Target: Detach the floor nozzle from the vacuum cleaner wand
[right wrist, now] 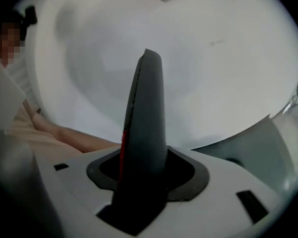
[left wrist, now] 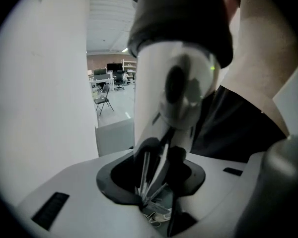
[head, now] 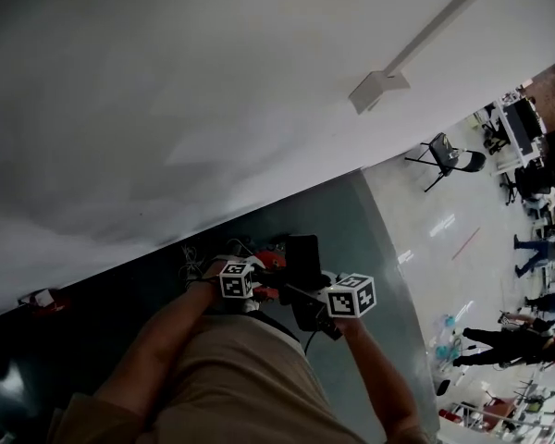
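Head view tilted along a white painted wall (head: 213, 91) and a grey-green floor (head: 370, 220). The left claw (left wrist: 159, 155) was closed on the lower end of the white plastic vacuum cleaner tube (left wrist: 176, 83), which rose straight out of its jaws. The black block-shaped floor nozzle (head: 303, 252) sat between the two claws, just before the person's torso. The right claw (right wrist: 148, 73) appeared as one dark tapering mass with a red strip along one edge; whether it was open or gripping could not be told

Location: open-plan office or lab hall. Indicators: glossy pale floor (head: 416, 213), folding chair (head: 447, 155), rows of desks (head: 516, 129) carrying monitors (left wrist: 113, 67), people (head: 511, 340) standing among them.
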Demonstrator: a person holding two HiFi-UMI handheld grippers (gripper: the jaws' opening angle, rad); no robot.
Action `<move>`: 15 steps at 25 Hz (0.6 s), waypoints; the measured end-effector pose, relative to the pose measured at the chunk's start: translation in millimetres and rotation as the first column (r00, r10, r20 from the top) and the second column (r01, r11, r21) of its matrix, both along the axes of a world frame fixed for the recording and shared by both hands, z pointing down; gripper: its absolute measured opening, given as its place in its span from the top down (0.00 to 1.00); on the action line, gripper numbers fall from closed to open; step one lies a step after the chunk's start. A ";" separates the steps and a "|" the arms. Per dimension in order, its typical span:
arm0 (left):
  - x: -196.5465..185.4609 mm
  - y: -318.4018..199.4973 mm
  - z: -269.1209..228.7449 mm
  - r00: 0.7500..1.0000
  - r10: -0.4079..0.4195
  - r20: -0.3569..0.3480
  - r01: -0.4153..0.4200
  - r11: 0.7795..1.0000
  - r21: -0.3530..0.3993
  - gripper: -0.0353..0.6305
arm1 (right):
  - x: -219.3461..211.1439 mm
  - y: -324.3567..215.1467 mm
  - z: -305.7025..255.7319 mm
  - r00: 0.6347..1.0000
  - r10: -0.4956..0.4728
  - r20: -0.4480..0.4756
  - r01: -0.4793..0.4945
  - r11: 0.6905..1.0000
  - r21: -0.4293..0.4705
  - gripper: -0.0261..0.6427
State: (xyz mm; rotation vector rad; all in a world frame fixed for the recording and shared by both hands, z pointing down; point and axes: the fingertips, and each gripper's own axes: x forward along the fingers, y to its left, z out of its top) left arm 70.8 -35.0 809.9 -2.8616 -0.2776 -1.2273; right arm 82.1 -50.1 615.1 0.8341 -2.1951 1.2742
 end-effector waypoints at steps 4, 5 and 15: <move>5.5 -0.4 2.3 1.000 0.029 0.010 -0.029 1.000 0.001 0.76 | 2.6 1.3 -8.5 0.992 0.013 -0.122 -0.007 0.999 0.053 0.62; 4.8 1.8 4.1 0.999 0.042 0.023 -0.042 0.999 0.002 0.76 | -1.8 5.1 -11.7 0.970 -0.015 -0.243 0.041 0.994 0.103 0.62; 4.1 6.3 3.2 0.993 0.102 0.056 -0.103 0.995 0.016 0.76 | 2.3 3.4 -10.4 0.996 -0.005 -0.086 0.014 0.994 0.109 0.62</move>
